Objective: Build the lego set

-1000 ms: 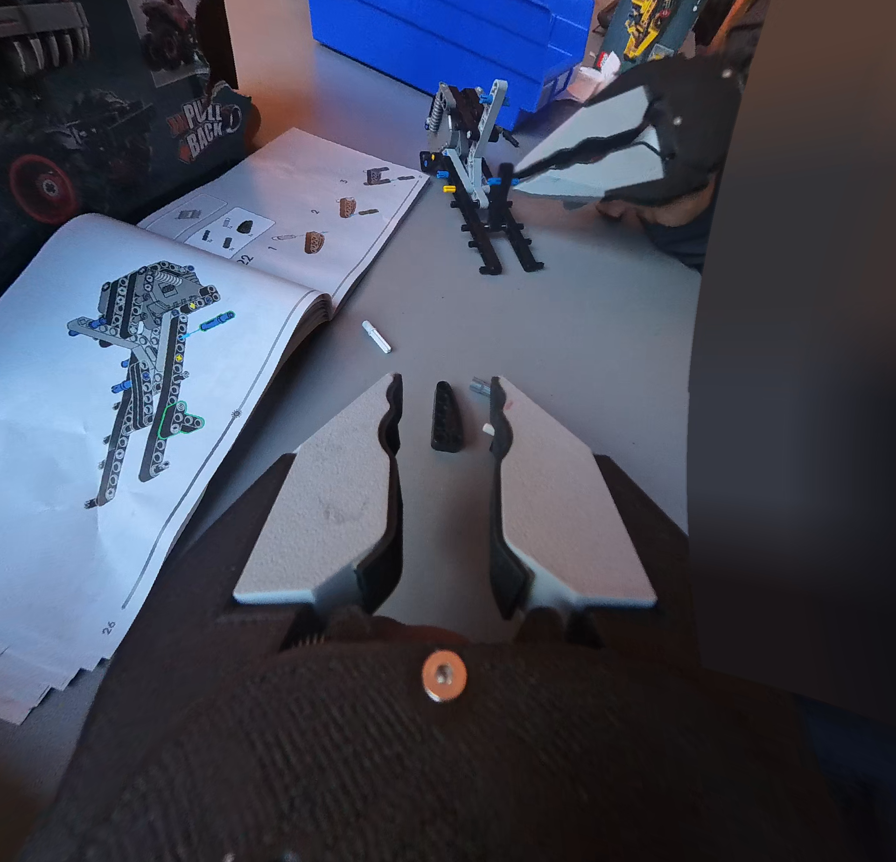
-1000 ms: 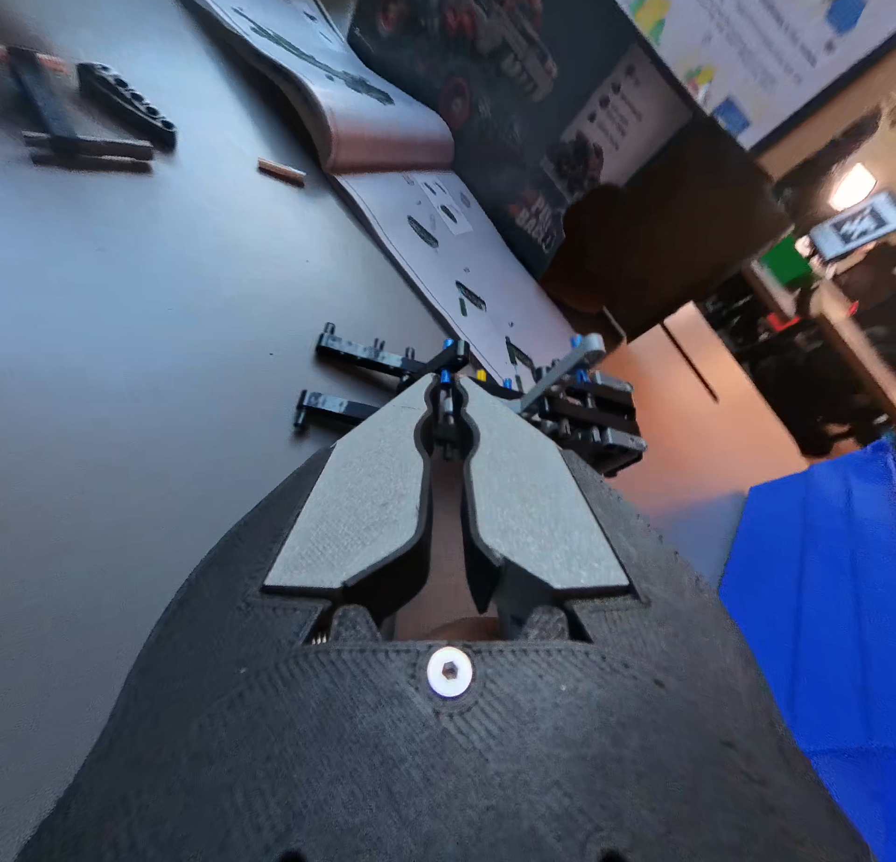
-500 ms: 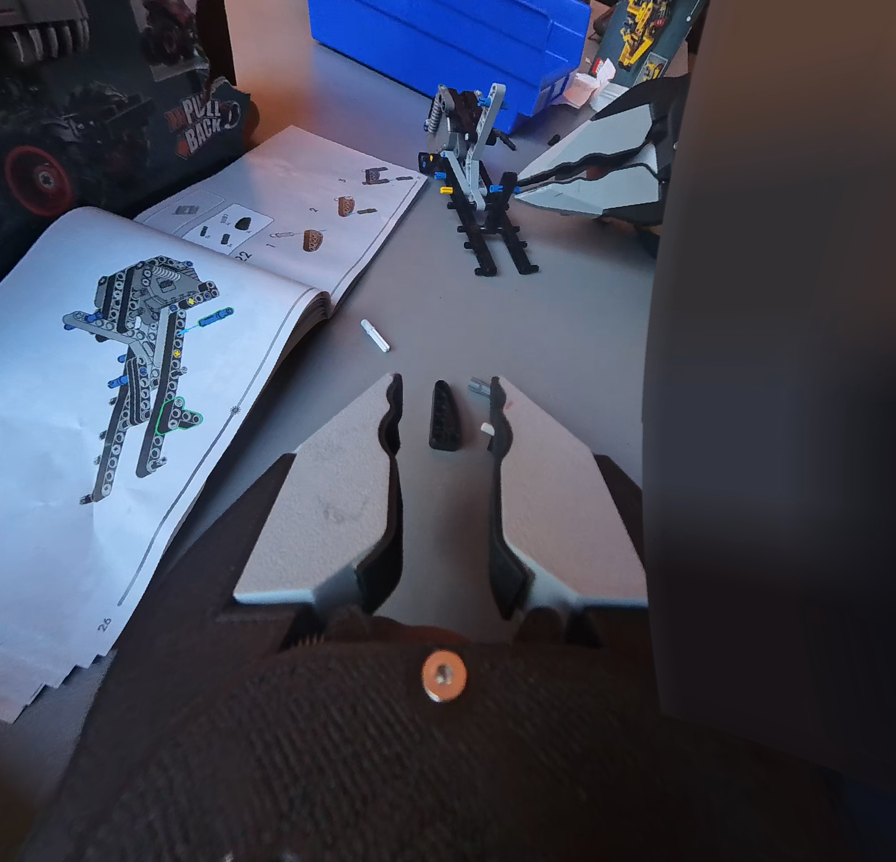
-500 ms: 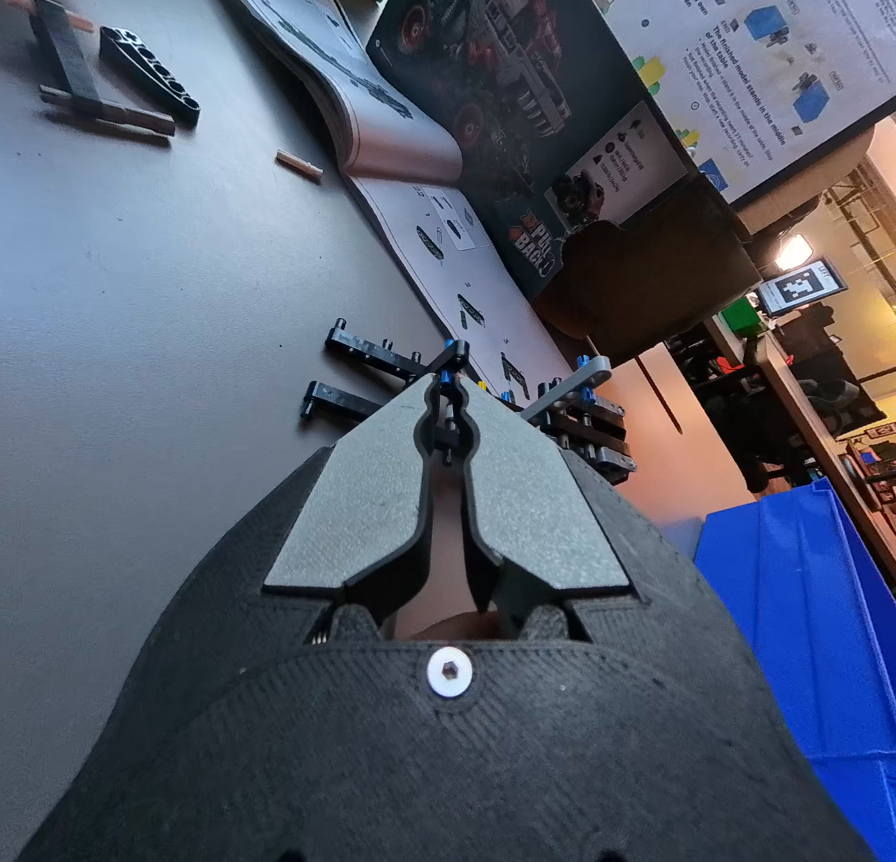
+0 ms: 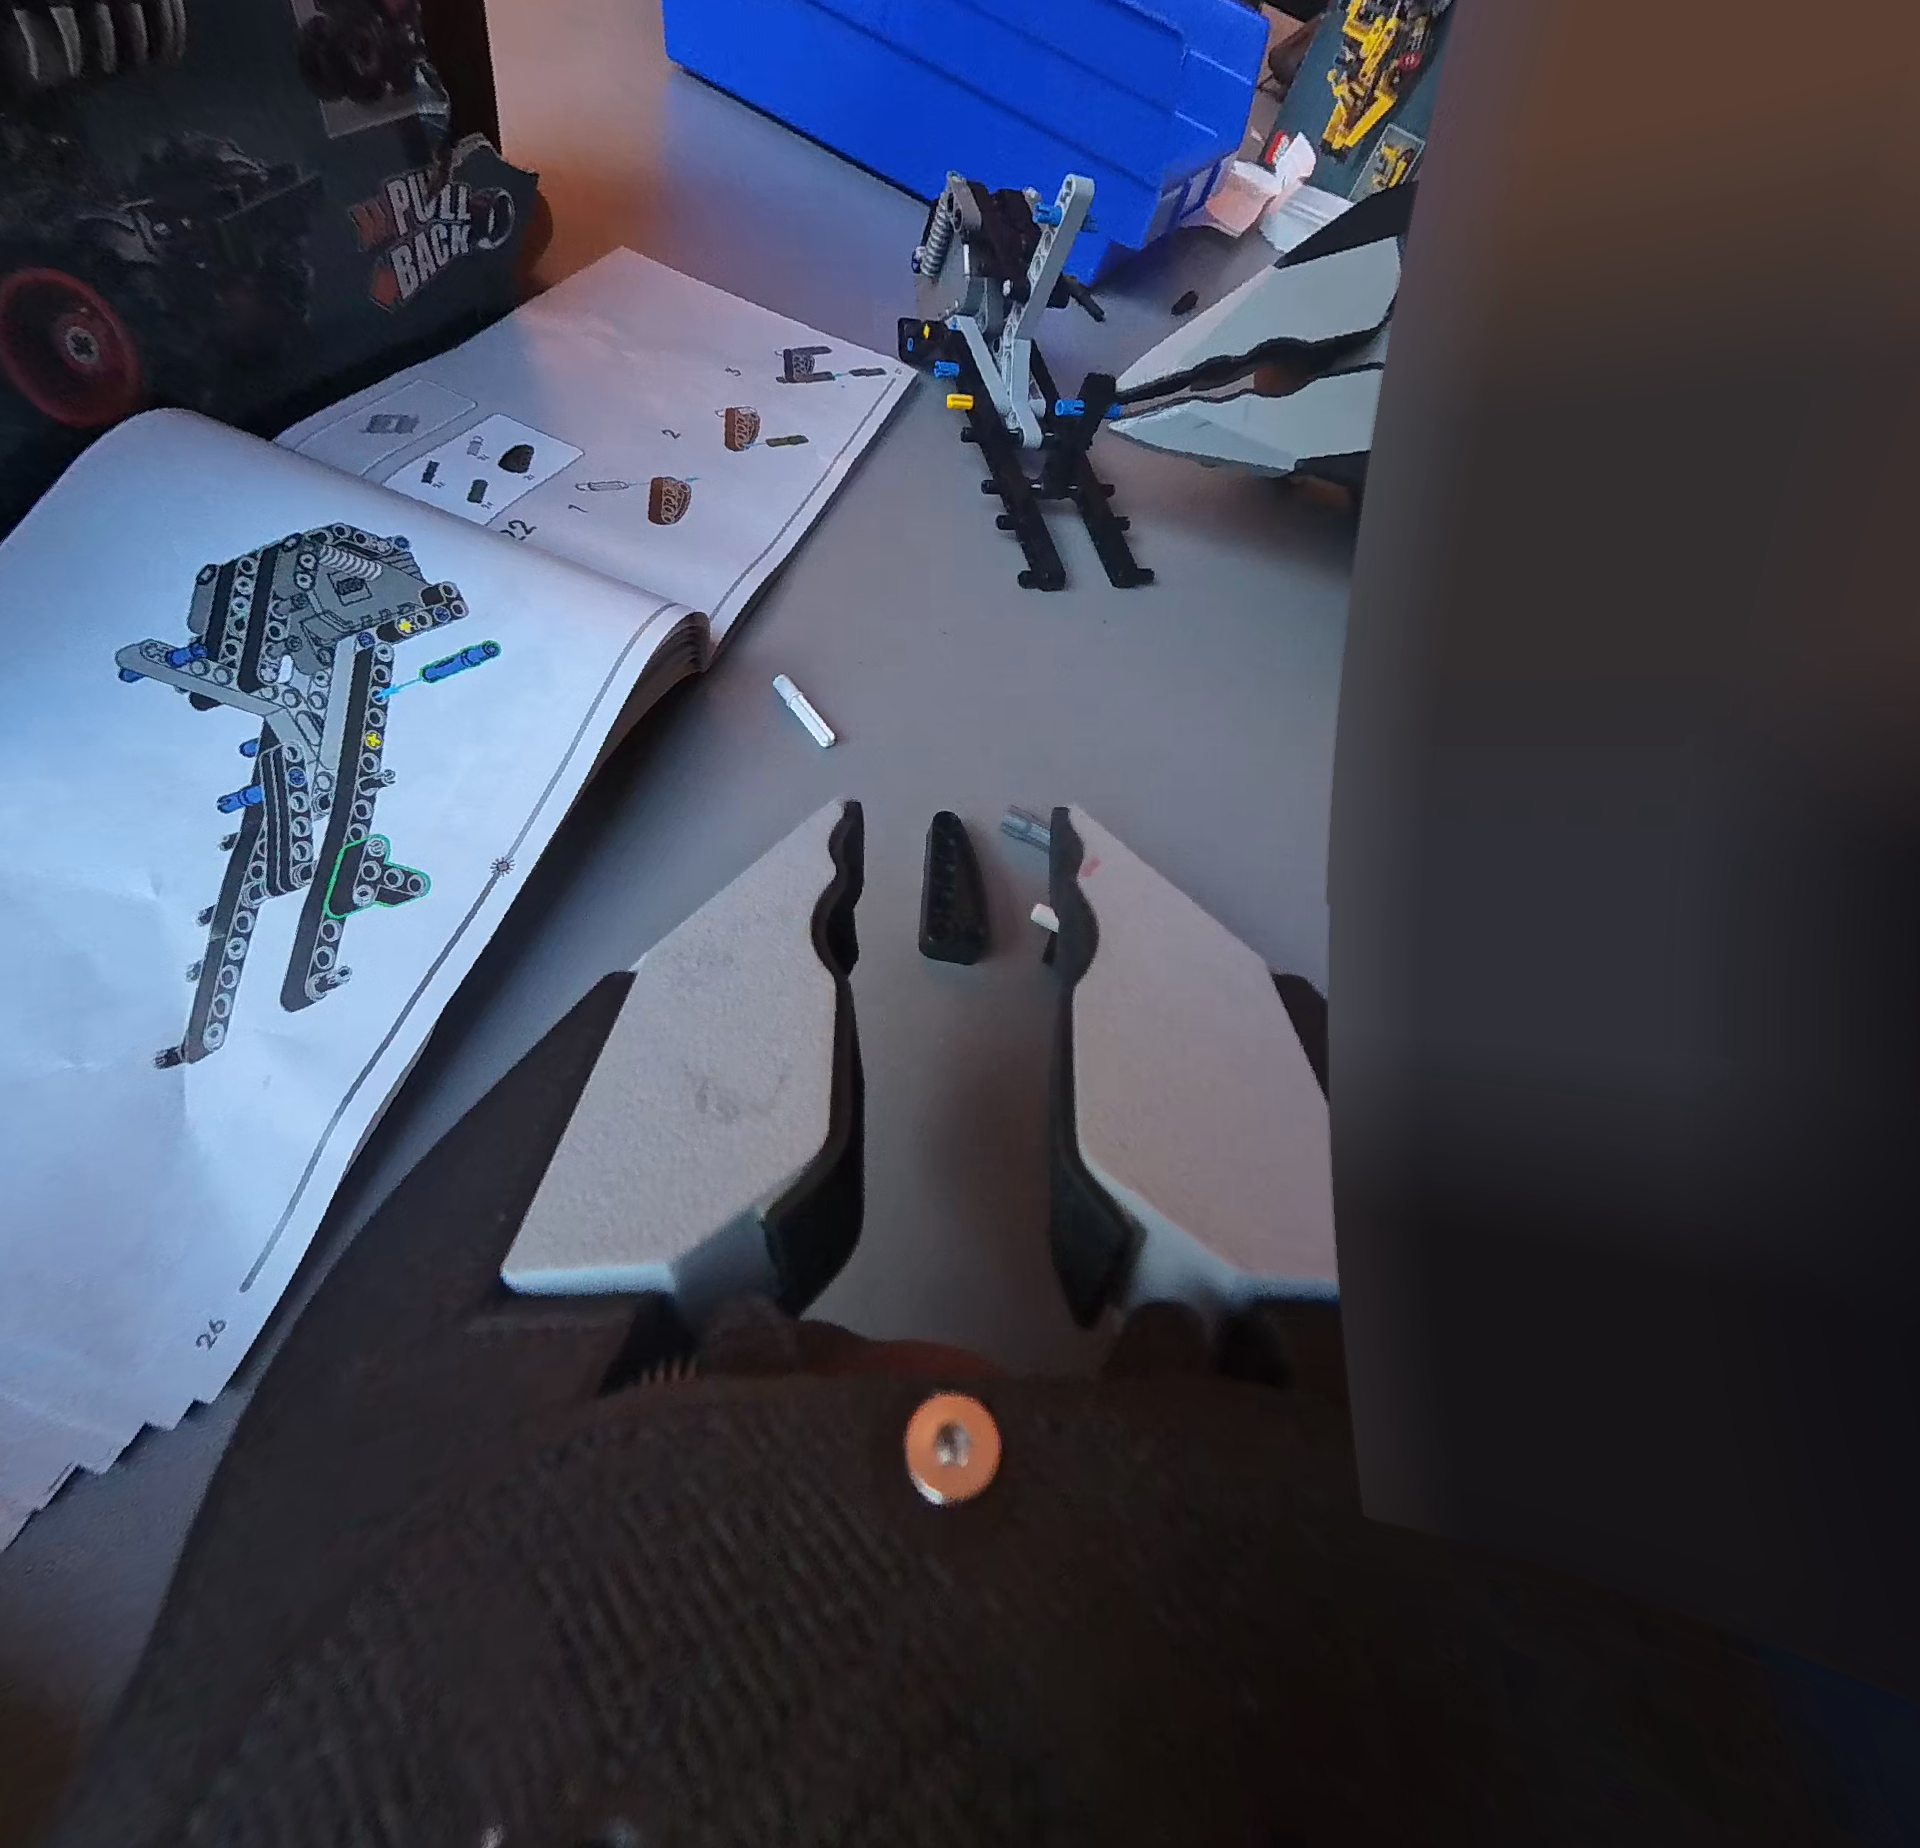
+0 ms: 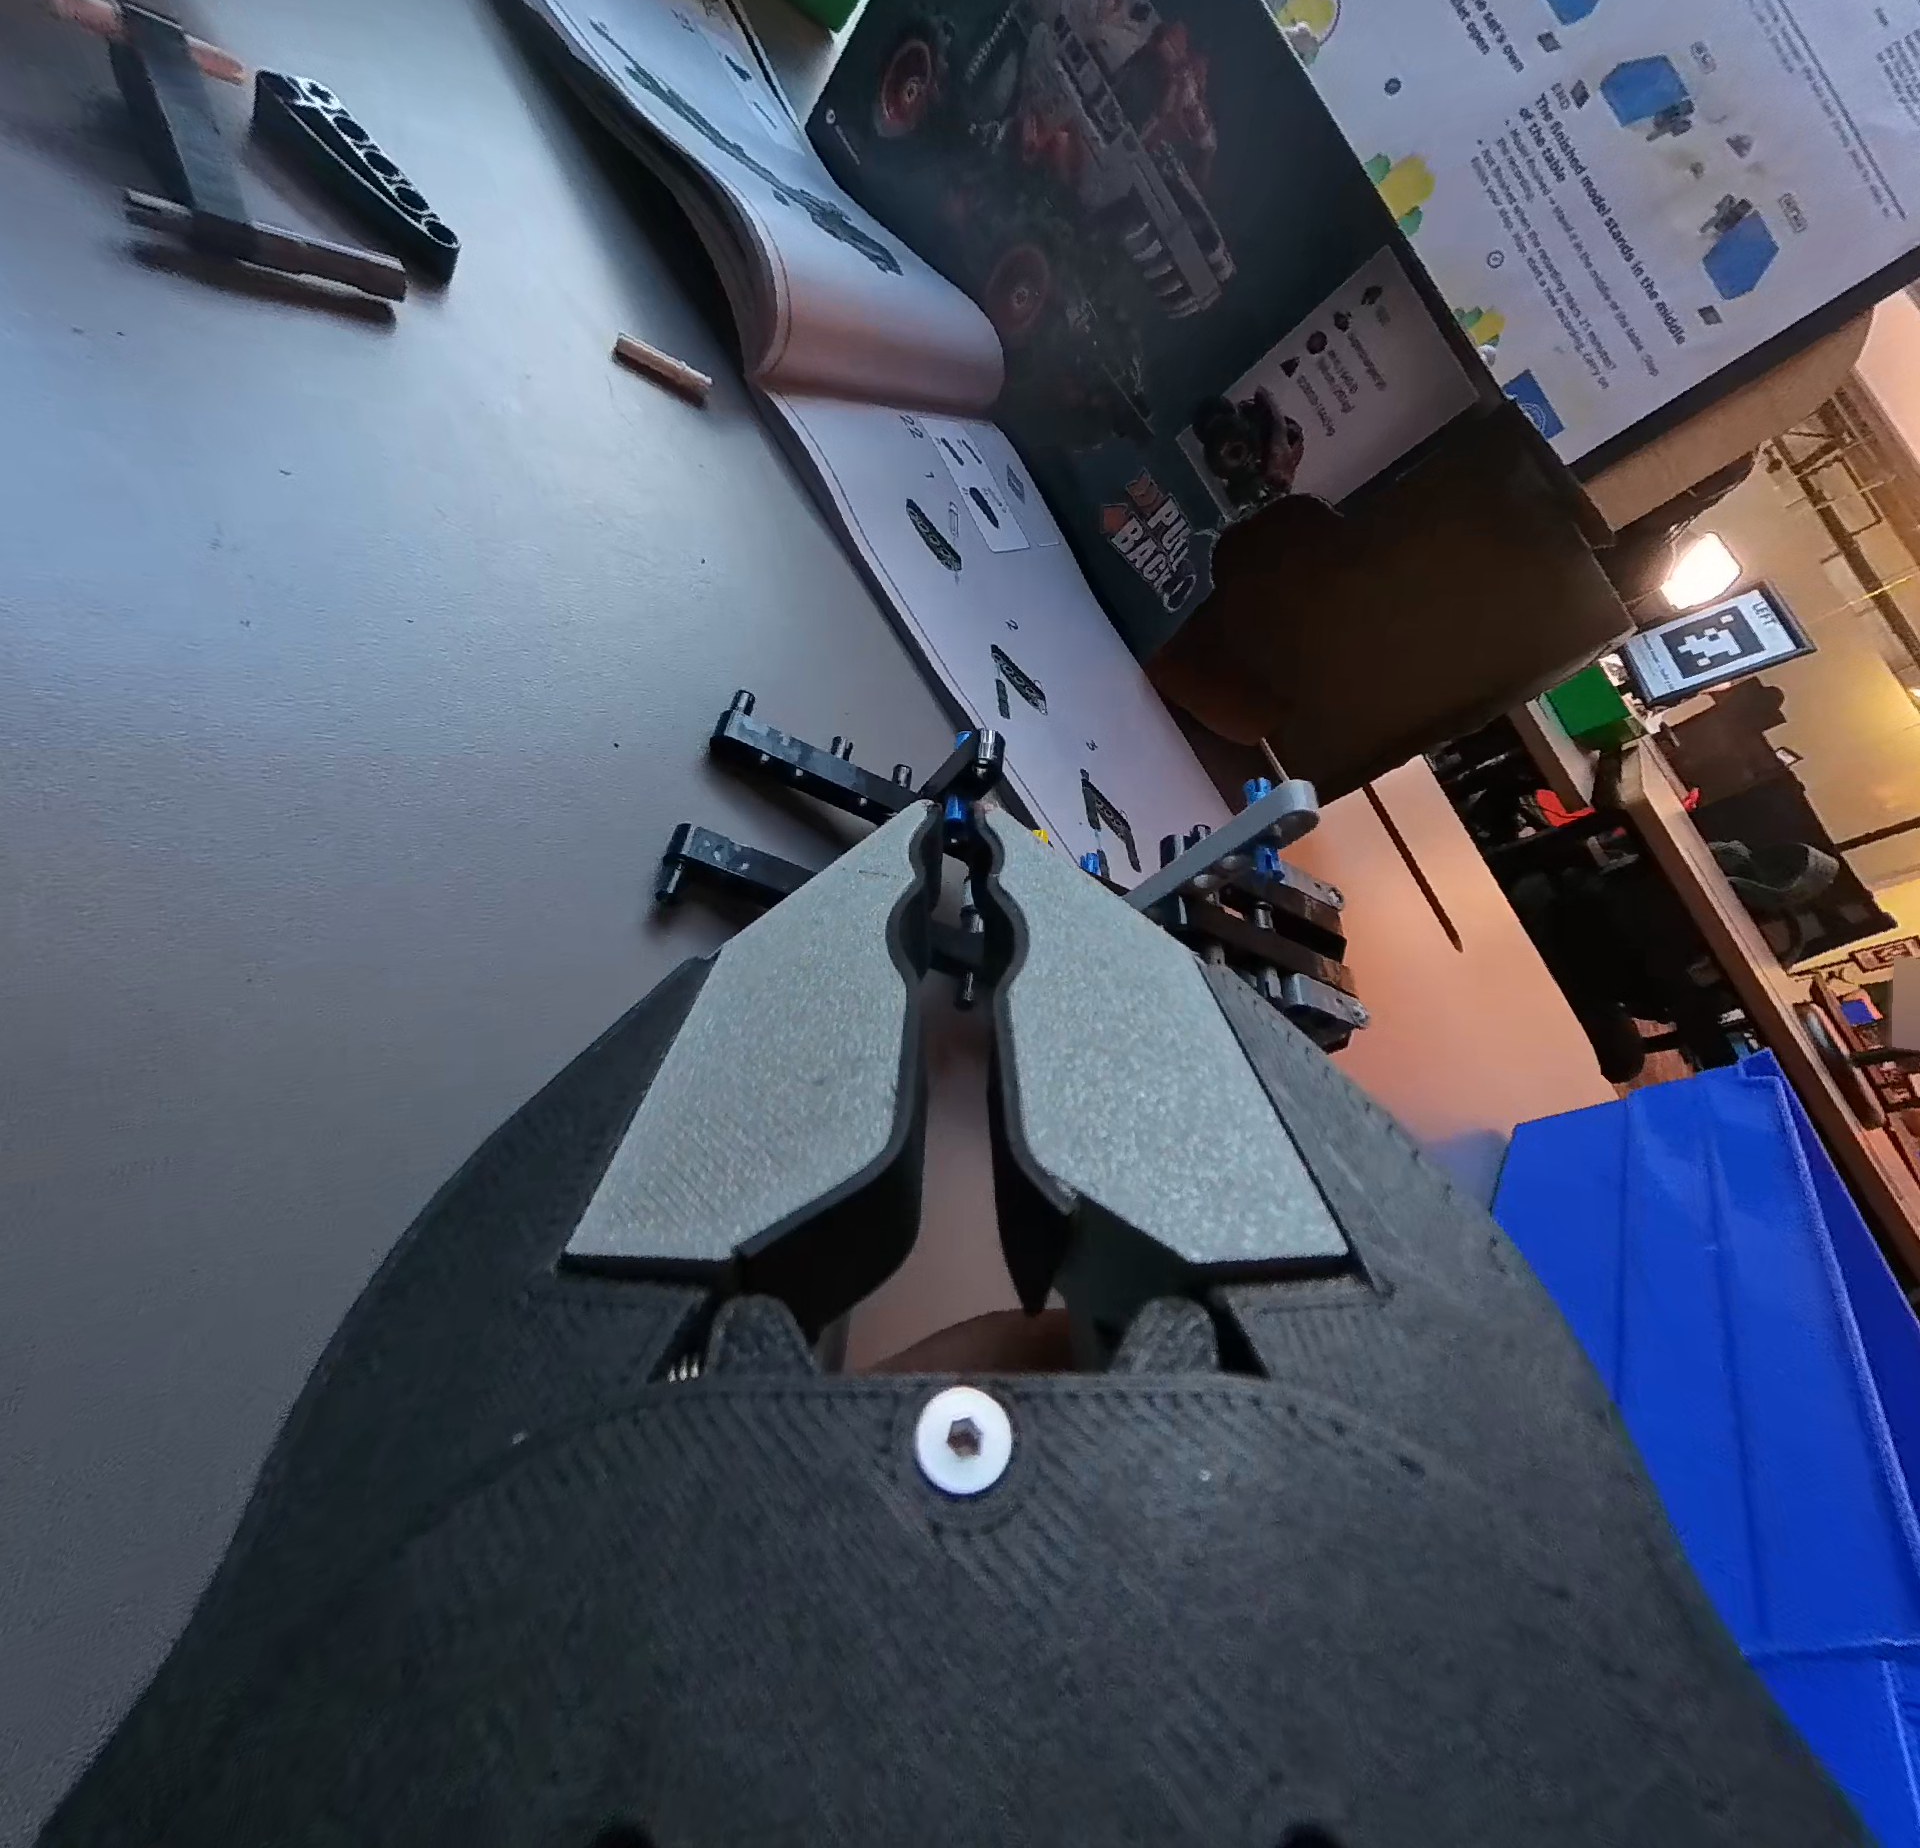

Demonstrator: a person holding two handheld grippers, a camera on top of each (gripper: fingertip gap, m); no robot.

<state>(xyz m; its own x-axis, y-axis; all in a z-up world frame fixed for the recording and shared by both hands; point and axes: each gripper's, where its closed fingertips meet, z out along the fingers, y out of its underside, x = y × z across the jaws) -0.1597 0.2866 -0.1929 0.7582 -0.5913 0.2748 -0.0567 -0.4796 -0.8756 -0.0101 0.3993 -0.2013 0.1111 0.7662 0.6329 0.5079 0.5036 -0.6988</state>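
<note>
The part-built lego assembly (image 5: 1013, 344) of black and grey beams with blue pins stands on the grey table (image 5: 935, 655). My right gripper (image 6: 958, 824) is shut on a blue pin and black connector of the assembly (image 6: 1226, 848). In the left wrist view the right gripper (image 5: 1247, 385) shows at the assembly's right side. My left gripper (image 5: 954, 842) is open, low over the table. A short black beam (image 5: 951, 889) lies loose between its fingers, touching neither. The beam also shows in the right wrist view (image 6: 353, 172).
An open instruction booklet (image 5: 312, 759) lies left, and the set's dark box (image 5: 156, 188) stands behind it. A blue bin (image 5: 935, 53) sits at the back. A white pin (image 5: 805, 709) and a grey pin (image 5: 1023, 827) lie loose. A dark blurred shape (image 5: 1662, 759) covers the right side. One gripper's finger ends stand about 20 cm off the other's.
My right gripper has tilted while keeping its hold on the assembly. The dark shape has spread left across the left wrist view. My left gripper and the black beam have not moved.
</note>
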